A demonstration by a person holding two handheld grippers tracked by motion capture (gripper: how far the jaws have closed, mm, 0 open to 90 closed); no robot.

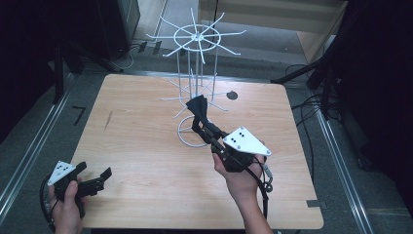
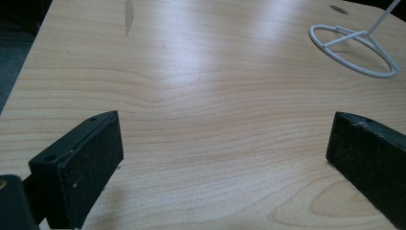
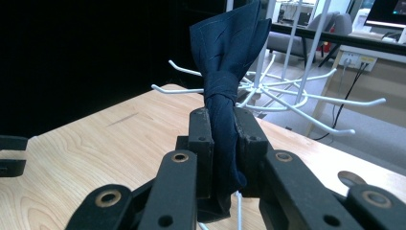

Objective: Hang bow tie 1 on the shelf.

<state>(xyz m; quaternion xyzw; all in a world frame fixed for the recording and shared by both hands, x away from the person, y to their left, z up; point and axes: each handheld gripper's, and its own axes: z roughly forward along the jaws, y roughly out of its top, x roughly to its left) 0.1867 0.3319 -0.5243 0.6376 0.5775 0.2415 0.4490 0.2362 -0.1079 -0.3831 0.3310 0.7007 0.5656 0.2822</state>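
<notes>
Clamping a dark navy fabric bow tie (image 3: 224, 91), the right gripper (image 1: 202, 124) is held above the light wooden table (image 1: 146, 146) by the person's right hand (image 1: 241, 175), its jaws pressed together on the lower half of the cloth. In the right gripper view the bow tie stands upright between the two black jaws: its knotted middle sits just above the jaw tips and its upper wing fans out higher still, while the lower part is squeezed flat between the pads. Just beyond the jaws and the tie stands a white wire display rack with radiating hook arms (image 3: 287, 96); its lower ring of arms spreads out behind the tie, near it, though whether cloth and wire touch cannot be told. In the high view the rack (image 1: 195, 36) rises from a round wire base ring (image 1: 192, 134) on the far half of the table, and the right gripper's jaws point up at it from over that ring.

The left gripper (image 1: 95, 180) is held by the left hand (image 1: 65, 204) at the near left corner of the table, well apart from the rack. Its jaws stand wide apart with nothing between them. In the left gripper view bare wood grain (image 2: 201, 120) lies between and ahead of the two jaws, and the white base ring (image 2: 354, 50) lies far ahead, off toward the right-hand jaw's side.
</notes>
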